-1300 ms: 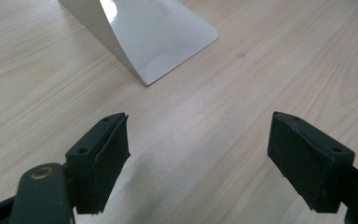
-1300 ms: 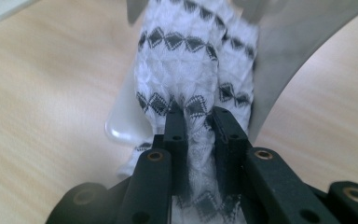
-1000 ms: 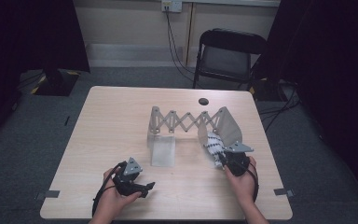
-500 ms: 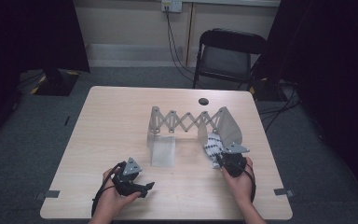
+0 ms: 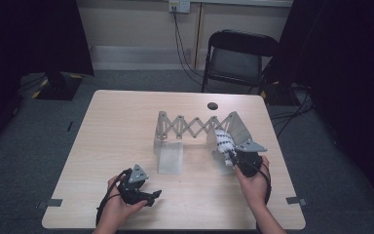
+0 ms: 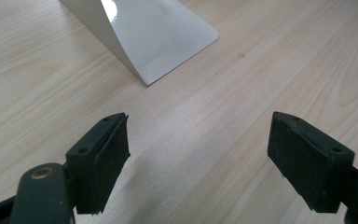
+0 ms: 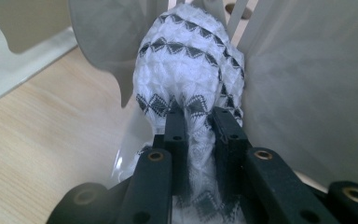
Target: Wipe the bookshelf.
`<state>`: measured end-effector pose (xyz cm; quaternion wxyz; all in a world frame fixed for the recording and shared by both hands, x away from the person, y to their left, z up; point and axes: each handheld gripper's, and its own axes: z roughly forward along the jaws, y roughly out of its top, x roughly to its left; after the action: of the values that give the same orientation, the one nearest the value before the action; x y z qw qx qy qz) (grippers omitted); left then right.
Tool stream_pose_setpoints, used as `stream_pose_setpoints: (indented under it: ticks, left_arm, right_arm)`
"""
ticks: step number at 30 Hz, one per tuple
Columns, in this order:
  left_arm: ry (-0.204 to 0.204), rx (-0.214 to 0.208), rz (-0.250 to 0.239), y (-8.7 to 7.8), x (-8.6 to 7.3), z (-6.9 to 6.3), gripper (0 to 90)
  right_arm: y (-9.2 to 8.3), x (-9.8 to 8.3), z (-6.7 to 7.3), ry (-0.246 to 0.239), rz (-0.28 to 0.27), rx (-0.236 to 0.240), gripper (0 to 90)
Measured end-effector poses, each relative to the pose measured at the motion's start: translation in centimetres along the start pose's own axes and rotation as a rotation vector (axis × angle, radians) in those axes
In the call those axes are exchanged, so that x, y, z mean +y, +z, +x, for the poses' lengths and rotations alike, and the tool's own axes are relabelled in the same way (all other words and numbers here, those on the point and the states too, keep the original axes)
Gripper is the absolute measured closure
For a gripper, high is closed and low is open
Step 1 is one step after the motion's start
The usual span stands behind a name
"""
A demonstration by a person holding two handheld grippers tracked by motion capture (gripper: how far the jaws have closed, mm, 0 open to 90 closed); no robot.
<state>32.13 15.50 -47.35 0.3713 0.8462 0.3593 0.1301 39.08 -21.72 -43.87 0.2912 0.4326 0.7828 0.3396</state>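
Observation:
A grey scissor-style folding rack [image 5: 195, 127] stands mid-table with an upright end plate on each side. A white cloth with black diamond patterning [image 5: 223, 141] hangs at the rack's right end plate. My right gripper [image 5: 233, 158] is shut on this cloth. In the right gripper view the jaws pinch the patterned cloth [image 7: 189, 60] just below its bunched top, with my right gripper [image 7: 198, 126] close beside the grey end plate [image 7: 307, 84]. My left gripper [image 5: 156, 195] rests near the table's front edge, open and holding nothing. In the left gripper view my left gripper [image 6: 200, 158] spans bare wood, facing the white foot [image 6: 158, 32] of the left plate.
The light wooden table [image 5: 117, 126] carries a small black round object [image 5: 213, 106] at its far edge. A folding chair [image 5: 238, 53] stands behind the table. Dark curtains flank both sides of the room.
My right gripper has lifted a little with the patterned cloth still pinched in it. The left hand has stayed where it was.

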Motion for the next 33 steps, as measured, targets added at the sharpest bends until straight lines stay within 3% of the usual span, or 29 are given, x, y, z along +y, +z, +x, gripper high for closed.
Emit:
stream_pose_setpoints:
  ticks: [9, 25, 28, 33]
  left_arm:
    - [-0.006, 0.0, -0.005, 0.0, 0.0, 0.0, 20.5]
    - [0.0, 0.004, -0.004, -0.1, 0.1, -0.1, 20.4]
    - [0.001, 0.002, -0.002, 0.0, 0.1, -0.1, 20.4]
    - [0.003, 0.003, -0.003, -0.1, 0.0, 0.0, 20.4]
  right_arm:
    - [-1.1, 2.4, 0.0, -0.017, -0.035, -0.019, 77.5]
    - [-3.8, 3.8, -0.5, -0.031, -0.12, -0.043, 77.6]
    - [-3.4, 3.8, -0.3, -0.042, -0.105, -0.043, 77.5]
    - [-1.7, 2.4, 0.0, -0.021, -0.06, -0.029, 77.5]
